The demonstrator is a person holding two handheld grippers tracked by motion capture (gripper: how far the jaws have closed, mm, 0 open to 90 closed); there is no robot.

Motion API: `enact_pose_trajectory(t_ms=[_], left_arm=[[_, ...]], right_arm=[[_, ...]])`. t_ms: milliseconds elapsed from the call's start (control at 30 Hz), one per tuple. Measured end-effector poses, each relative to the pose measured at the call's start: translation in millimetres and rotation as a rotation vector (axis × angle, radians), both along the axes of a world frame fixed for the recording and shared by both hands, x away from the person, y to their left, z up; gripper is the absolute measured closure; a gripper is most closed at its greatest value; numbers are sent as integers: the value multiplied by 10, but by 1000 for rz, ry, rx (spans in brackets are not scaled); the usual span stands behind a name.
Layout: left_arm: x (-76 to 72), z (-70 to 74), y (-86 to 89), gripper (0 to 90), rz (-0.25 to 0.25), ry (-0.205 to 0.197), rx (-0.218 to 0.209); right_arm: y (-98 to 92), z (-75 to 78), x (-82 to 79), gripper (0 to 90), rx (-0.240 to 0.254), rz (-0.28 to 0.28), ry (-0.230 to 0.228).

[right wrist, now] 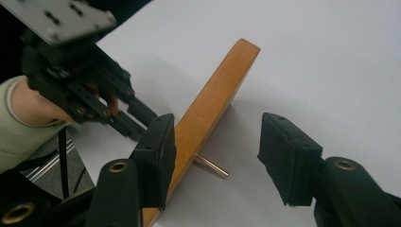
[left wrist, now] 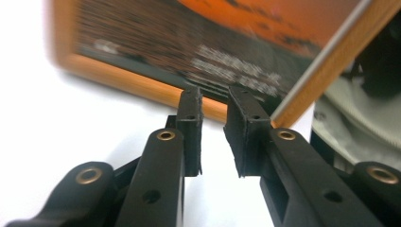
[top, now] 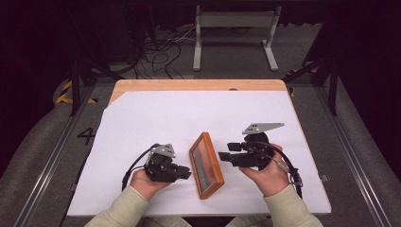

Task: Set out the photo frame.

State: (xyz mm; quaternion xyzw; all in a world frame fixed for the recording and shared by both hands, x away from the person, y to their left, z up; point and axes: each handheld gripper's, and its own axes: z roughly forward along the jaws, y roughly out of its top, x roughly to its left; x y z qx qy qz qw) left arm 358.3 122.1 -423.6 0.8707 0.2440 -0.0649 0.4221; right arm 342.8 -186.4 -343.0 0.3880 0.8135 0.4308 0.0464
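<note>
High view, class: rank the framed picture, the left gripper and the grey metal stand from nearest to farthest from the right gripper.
1. Framed picture, just left of the right gripper.
2. Left gripper, beyond the frame's other side.
3. Grey metal stand, on the floor past the table's far edge.

frame (top: 206,164) tilted on white sheet (top: 142,123) | left gripper (top: 185,173), right gripper (top: 223,156) flank it
</note>
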Motion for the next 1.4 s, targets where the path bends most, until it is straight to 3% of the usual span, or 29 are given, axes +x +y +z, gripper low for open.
enact_pose_trajectory(t_ms=[100, 267, 667, 967, 1133, 1267, 1300, 1400], left_arm=[[40, 28, 138, 725, 53, -14, -30], [58, 37, 234, 725, 115, -39, -26], [66, 12, 257, 727, 136, -38, -15], [81, -3, 257, 739, 141, -39, -3], [93, -4, 278, 740, 147, -36, -9], [95, -8, 278, 750, 147, -38, -4], [100, -12, 282, 752, 152, -40, -4], [102, -13, 291, 756, 159, -36, -2]], right_arm=[[103, -46, 77, 429, -13, -10, 51], [255, -82, 145, 416, -27, -4, 94], [500, -269, 263, 435, -87, 1, 201], [630, -375, 318, 543, -128, -16, 300], [640, -367, 341, 576, -143, -30, 316], [670, -343, 337, 619, -179, -50, 316], [690, -316, 320, 657, -203, -65, 297], [717, -295, 325, 673, -230, -57, 305]])
